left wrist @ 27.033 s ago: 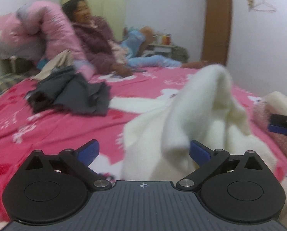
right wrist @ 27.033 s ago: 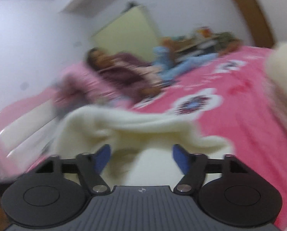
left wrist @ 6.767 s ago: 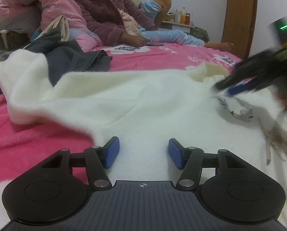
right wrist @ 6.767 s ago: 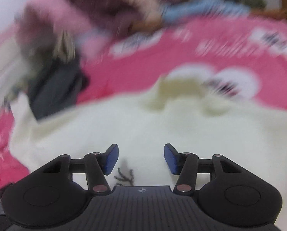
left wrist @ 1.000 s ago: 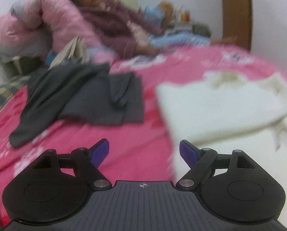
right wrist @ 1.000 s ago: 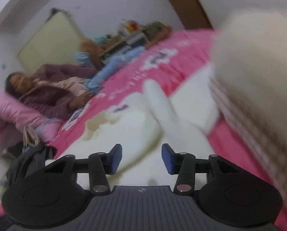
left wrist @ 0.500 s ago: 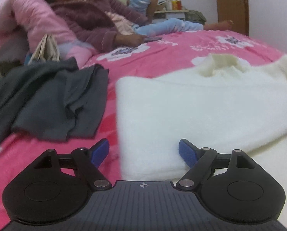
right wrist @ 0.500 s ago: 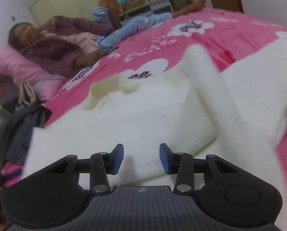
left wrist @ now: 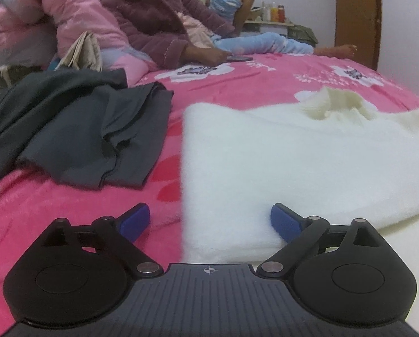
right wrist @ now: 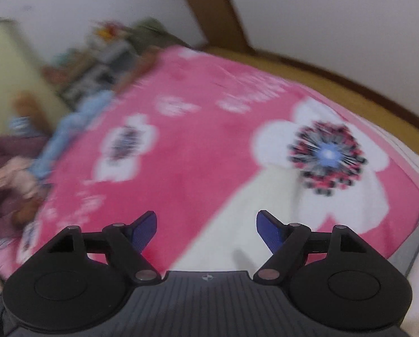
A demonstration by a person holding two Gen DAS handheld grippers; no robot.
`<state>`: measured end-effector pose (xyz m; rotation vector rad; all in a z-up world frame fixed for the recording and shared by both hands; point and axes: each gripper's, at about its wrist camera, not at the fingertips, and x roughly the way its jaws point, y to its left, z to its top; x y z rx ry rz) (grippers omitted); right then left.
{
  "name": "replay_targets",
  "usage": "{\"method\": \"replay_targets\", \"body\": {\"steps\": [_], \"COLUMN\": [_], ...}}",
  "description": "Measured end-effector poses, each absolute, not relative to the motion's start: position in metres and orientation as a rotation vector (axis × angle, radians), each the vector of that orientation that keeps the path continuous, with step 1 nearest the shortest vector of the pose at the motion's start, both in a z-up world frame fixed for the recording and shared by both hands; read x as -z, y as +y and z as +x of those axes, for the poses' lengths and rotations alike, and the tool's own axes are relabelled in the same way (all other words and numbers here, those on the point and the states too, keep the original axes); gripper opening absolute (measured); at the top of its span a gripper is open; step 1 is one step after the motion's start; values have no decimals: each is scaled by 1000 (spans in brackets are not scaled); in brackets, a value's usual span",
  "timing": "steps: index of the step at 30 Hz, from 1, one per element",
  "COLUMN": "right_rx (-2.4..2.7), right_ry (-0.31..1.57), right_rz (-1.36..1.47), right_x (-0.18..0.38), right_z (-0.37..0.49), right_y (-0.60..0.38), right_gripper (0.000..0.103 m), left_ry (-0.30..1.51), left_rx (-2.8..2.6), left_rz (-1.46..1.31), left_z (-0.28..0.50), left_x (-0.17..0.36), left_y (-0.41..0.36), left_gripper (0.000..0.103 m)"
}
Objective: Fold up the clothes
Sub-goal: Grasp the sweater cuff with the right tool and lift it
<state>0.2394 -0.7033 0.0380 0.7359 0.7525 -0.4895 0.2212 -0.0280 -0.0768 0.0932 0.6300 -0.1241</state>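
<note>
My left wrist camera sits low and close over the bed point(left wrist: 223, 84), facing along it toward the door point(left wrist: 355, 14). My right wrist camera looks down, tilted and blurred, at the bed's far corner. The 2 views share the pink blanket.

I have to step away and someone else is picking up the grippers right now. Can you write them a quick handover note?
Left gripper: open, empty, low over the near left edge of the white sweater.
Right gripper: open, empty, facing the pink blanket; the view is blurred, with a white strip of cloth just ahead.
Sweater: lies on the bed, left side folded in to a straight edge, collar at the far end.
Grey garment: crumpled to the sweater's left, unfolded.
Left: finish the sweater, then fold the grey garment.
</note>
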Motion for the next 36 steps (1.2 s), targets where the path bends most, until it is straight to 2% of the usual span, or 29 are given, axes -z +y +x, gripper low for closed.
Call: {"method": "replay_targets", "body": {"steps": [4,7,9,12,13,19,29,33,36], "right_rx": [560,604,626,637,622,442,41,7,40], "right_ry": [826,835,854,859,838,597,291,241,263], "right_rz": [880,912,896,820,809,829,565,476,399], "right_x": [19,45,57,64,61,-2,-211,-266,-284], "right_z": [243,251,253,250,246,220,188,166,161], "right_y": [-737,-743,-744,-738,-737,-704,-549,-504,-479], "right_gripper": [69,67,58,35,11,11,11,11,11], "left_ry": [621,616,614,607,604,600,585,586,587], "left_rx": [120,120,117,111,110,104,88,89,89], "left_rz": [93,87,92,106,108,122,150,150,152], "left_z": [220,219,219,217,217,217,215,215,215], "left_x": [78,78,78,78,78,78,77,77,77], "left_y": [-29,-28,-29,-31,-31,-33,-37,-36,-37], "left_gripper": [96,96,96,96,96,96,96,96,96]}}
